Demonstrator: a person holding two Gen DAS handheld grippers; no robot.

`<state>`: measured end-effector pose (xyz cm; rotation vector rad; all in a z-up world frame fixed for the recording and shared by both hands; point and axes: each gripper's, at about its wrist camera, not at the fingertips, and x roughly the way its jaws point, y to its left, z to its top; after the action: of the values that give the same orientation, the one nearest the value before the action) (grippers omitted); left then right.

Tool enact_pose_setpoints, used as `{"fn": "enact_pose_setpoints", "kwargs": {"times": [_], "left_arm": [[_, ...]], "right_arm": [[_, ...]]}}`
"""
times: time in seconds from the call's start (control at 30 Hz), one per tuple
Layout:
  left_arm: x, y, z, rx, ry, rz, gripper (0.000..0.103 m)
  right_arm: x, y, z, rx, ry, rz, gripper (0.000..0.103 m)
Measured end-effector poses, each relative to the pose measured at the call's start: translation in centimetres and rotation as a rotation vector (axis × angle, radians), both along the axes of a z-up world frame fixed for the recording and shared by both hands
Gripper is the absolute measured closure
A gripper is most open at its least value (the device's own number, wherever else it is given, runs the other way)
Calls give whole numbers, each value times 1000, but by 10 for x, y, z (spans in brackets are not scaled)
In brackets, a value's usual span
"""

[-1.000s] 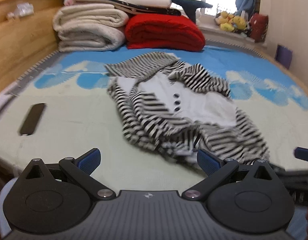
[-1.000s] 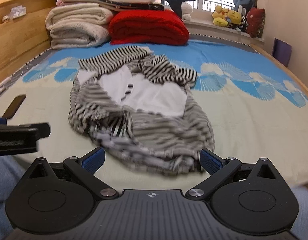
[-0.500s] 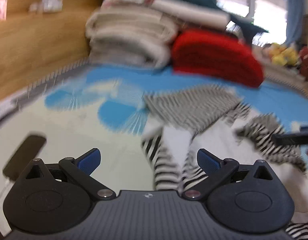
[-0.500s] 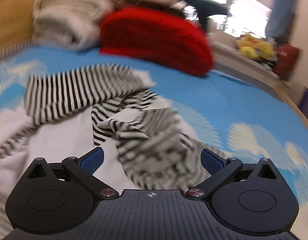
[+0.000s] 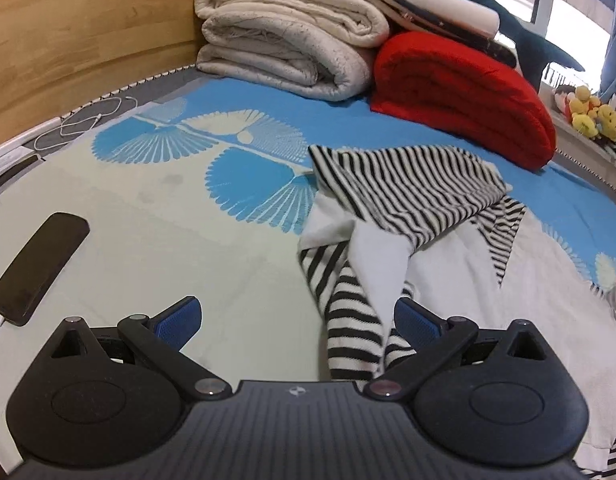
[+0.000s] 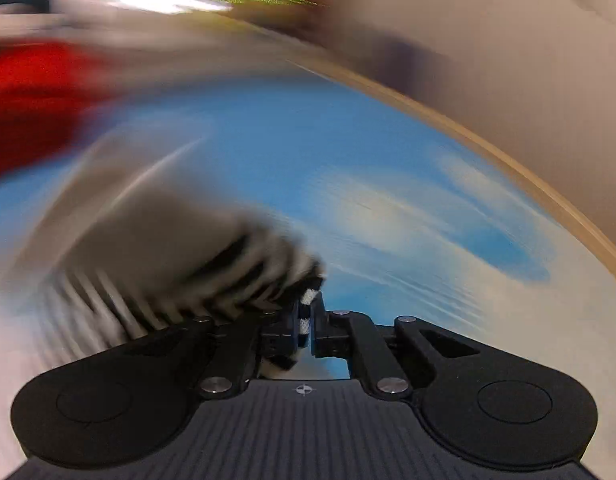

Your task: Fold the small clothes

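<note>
Right wrist view: very blurry, so only the close things are clear.
Right gripper (image 6: 306, 322): its jaws are closing and almost together, with a bit of the striped top (image 6: 212, 264) pinched between them. It grabs the edge so the cloth can be pulled out flat.
Cloth in that grip: it trails off to the left of the jaws, all smeared.
Bed sheet (image 6: 387, 200): blue and pale, under the gripper.
Left wrist view: sharp and easy to read.
Left gripper (image 5: 298, 318): its jaws are wide apart and hold nothing. A striped fold and a white flap of the top lie between them, close to the blue pad on the right side. It looks set to pinch this part, so both grippers can hold the top.
Striped top: it lies crumpled on the bed sheet (image 5: 188, 240), black and white stripes (image 5: 403, 188) over a white inside. It is not folded yet.
Phone (image 5: 40, 268): on the sheet to the left, well apart from the top, with a white cord at its near end.
Pale blankets (image 5: 284, 36): folded and stacked at the far end, out of the way.
Red blanket (image 5: 463, 96): folded, just beside the pale ones.
Soft toys (image 5: 591, 114): by the window at the far right.
Next step, I think: shut the left jaws on the cloth, then spread the top flat.
</note>
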<state>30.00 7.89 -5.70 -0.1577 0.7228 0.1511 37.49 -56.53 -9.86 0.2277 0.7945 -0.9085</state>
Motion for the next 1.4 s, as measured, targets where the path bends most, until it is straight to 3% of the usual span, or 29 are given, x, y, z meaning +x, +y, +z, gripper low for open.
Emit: {"fn": "enact_pose_setpoints", "kwargs": {"times": [0.03,0.07,0.13,0.23,0.3,0.37,0.47,0.57,0.73,0.83,0.87,0.9,0.93,0.97,1.0,1.03,1.17,1.23,1.33,1.4], "left_arm": [[0,-2,2,-5,-9,-6,0],[0,-5,3,-6,-14,-10,0],[3,-13,7,-11,-35,-36,0],[20,-32,16,5,-58,-104,0],[43,-50,27,33,-74,-145,0],[72,-72,35,50,-107,-205,0],[128,-121,35,135,-128,-301,0],[189,-169,14,165,-57,-394,0],[269,-218,-38,137,101,-396,0],[298,-229,-63,179,174,-386,1],[306,-231,-69,197,196,-387,7],[312,-231,-73,204,213,-384,38],[318,-228,-75,187,237,-392,60],[321,-219,-72,127,243,-396,65],[321,-206,-65,44,219,-399,92],[321,-189,-55,-60,199,-406,100],[322,-115,-3,-112,43,-277,100],[328,-52,17,-123,-3,-138,100],[334,78,20,-90,2,204,100],[321,165,1,-106,86,433,100]], "right_arm": [[-20,-34,-16,51,67,-139,71],[-43,-57,-28,107,75,-239,57],[-76,-64,-35,152,7,-256,57],[-89,-26,-27,149,-55,-74,42],[-91,15,-15,99,-74,86,25],[-87,45,-10,15,-82,200,18],[-75,72,-14,-69,-63,314,17],[-75,79,-11,-92,-59,324,16],[-61,70,-19,-68,-40,300,16],[-61,77,-20,-66,-32,321,16],[-58,79,-23,-69,-27,330,16],[-57,81,-25,-72,-19,342,16],[-54,84,-27,-74,-10,355,16],[-52,87,-29,-77,-3,363,16],[-51,89,-30,-78,0,376,16],[-50,92,-30,-80,2,388,16],[-49,99,-28,-88,-1,414,16],[-50,101,-27,-90,-3,420,16],[-52,102,-26,-88,-10,423,16],[-52,103,-26,-80,-12,423,16]]}}
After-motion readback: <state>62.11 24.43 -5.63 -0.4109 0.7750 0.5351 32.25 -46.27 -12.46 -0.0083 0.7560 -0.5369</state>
